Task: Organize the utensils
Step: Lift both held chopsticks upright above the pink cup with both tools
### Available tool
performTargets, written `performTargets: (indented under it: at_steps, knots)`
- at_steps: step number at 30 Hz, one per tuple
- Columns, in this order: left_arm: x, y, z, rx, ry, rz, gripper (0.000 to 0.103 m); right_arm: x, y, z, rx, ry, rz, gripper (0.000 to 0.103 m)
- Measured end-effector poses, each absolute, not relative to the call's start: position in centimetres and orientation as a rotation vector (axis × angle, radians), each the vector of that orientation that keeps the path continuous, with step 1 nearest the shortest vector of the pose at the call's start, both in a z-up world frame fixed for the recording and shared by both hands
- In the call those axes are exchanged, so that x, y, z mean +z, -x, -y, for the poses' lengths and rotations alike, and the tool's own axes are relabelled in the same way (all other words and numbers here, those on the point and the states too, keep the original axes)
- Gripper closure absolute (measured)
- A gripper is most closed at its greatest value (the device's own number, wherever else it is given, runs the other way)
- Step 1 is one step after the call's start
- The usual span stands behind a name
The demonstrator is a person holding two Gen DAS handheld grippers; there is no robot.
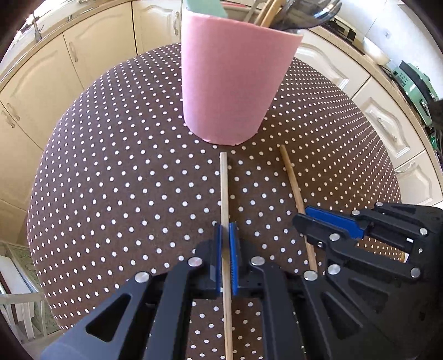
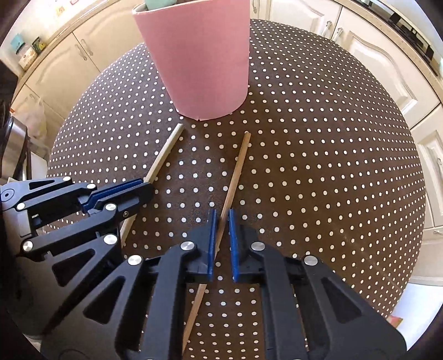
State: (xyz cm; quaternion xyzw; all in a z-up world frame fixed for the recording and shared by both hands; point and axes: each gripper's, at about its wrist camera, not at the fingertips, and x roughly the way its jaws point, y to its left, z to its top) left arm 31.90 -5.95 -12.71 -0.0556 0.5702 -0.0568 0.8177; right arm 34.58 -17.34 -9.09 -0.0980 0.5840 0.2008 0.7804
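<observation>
Chopsticks (image 1: 223, 188), two — left hand-held gripper (image 1: 227, 231) pinching one, right hand-held gripper (image 2: 221, 218) another — one cup (image 1: 232, 83)

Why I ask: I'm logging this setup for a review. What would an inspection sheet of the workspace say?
Surface: round table under a brown cloth with white dots.
Job's things: pink cup upright, holding dark spoons and other utensils; pale stick and darker stick lie apart in front of it.
Clutter: nothing seen.
Grippers: left tongs shut on the pale stick; right tongs around the darker stick, apparently shut on it.
Cables: nothing seen.
Surroundings: cream cupboards; green appliance on the worktop.
</observation>
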Motion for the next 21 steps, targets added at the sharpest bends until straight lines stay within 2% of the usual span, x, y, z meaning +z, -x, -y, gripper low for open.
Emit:
performTargets:
  at_steps: [2, 7, 21]
  knots:
    - [-12.8, -32.0, 5.8, -0.124, 0.139, -1.205, 0.097, -9.1, -34.2, 17.8, 0.443, 0.2, -1.246, 0.097]
    - [-12.0, -30.5, 4.5, -0.156, 0.193, -1.111, 0.098, -7.3, -31.8, 20.3, 0.477, 0.16, -1.165, 0.098]
    - [-4.1, -23.5, 3.2, -0.216, 0.182, -0.57, 0.098, -0.8, -26.9, 26.8, 0.556, -0.061, -0.77, 0.098]
